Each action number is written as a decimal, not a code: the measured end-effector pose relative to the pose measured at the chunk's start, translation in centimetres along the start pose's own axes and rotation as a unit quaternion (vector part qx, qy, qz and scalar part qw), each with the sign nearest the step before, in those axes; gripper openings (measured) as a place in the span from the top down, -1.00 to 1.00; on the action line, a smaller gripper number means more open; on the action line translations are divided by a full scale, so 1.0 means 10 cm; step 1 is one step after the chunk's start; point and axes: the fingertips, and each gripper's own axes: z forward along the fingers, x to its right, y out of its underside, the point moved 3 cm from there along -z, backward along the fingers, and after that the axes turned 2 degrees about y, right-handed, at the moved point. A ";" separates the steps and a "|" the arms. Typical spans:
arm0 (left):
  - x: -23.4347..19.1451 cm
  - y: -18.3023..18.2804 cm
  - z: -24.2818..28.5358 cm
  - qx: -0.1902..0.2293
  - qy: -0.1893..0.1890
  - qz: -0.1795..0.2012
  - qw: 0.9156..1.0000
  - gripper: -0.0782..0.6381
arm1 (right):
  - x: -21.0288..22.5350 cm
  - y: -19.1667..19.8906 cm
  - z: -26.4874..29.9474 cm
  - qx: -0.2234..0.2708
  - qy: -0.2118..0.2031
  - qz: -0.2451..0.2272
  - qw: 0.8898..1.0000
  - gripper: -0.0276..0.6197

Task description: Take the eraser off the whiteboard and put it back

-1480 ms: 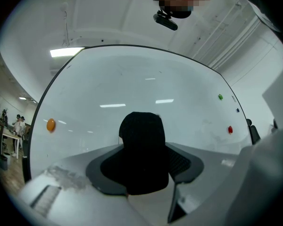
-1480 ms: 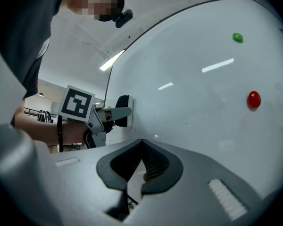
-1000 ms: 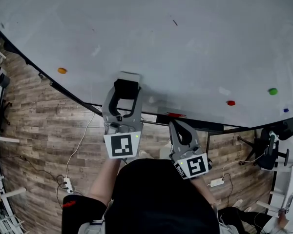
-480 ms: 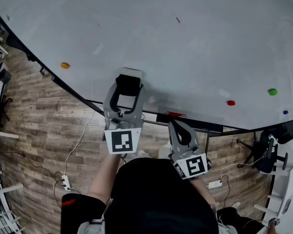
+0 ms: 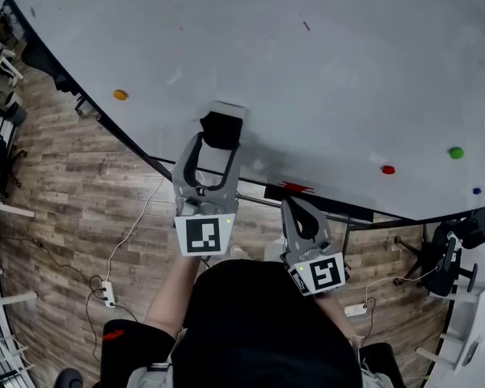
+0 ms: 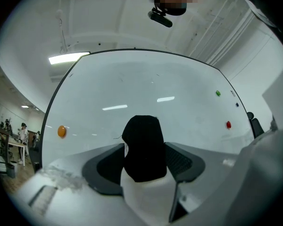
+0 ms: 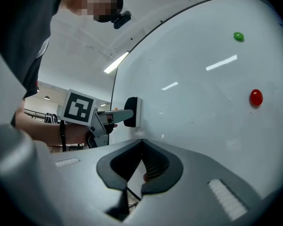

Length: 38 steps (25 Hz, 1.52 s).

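Left tool [image 5: 220, 141] is standing wide, its jaws having just been opening around the eraser [image 5: 223, 124], which is sitting on the whiteboard [image 5: 323, 63] at centre frame. I think backing straight out, without dragging it sideways, is best.

I'm looking down on a wood-look plank floor [image 5: 73, 184], grey-brown, boards running across the view. A thin cable [image 5: 133, 237] trails over it to a white power strip [image 5: 107, 294]. White furniture legs [image 5: 4, 208] poke in at the left edge, and a black office chair [image 5: 444, 257] sits off to the right. Up above, I see a white ceiling [image 6: 108, 18] with a bright strip light [image 6: 68, 58] glowing. Far off to the left the room opens out, and someone stands there [image 6: 22, 131], too small to make out.
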 end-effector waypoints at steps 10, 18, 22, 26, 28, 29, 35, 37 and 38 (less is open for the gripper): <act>-0.08 -0.09 -0.47 0.011 -0.016 0.006 1.000 0.20 | -0.20 -0.05 -0.01 0.010 -0.036 -0.002 0.999 0.91; -0.05 -0.01 -0.89 -0.009 -0.037 0.005 0.999 0.50 | -0.45 -0.09 0.02 0.015 -0.082 -0.004 0.997 0.91; -0.04 0.02 -1.09 -0.016 -0.053 0.007 0.998 0.68 | -0.56 -0.10 0.03 0.017 -0.105 -0.004 0.994 0.91; -0.04 0.06 -1.30 -0.022 -0.070 0.002 0.997 0.77 | -0.68 -0.11 0.05 0.019 -0.126 -0.003 0.992 0.91; -0.04 0.07 -1.39 -0.025 -0.076 0.004 0.997 0.77 | -0.74 -0.12 0.05 0.020 -0.136 -0.002 0.991 0.91; -0.04 0.08 -1.45 -0.028 -0.080 0.002 0.996 0.77 | -0.77 -0.12 0.06 0.020 -0.141 -0.001 0.990 0.91; -0.02 0.13 -1.69 -0.030 -0.102 -0.005 0.994 0.78 | -0.95 -0.13 0.08 0.021 -0.172 0.003 0.985 0.91; -0.01 0.15 -1.76 -0.032 -0.108 -0.005 0.994 0.78 | -1.00 -0.14 0.08 0.022 -0.180 0.004 0.983 0.91; -0.01 0.16 -1.80 -0.033 -0.112 -0.005 0.993 0.78 | -1.02 -0.15 0.08 0.021 -0.184 0.003 0.983 0.91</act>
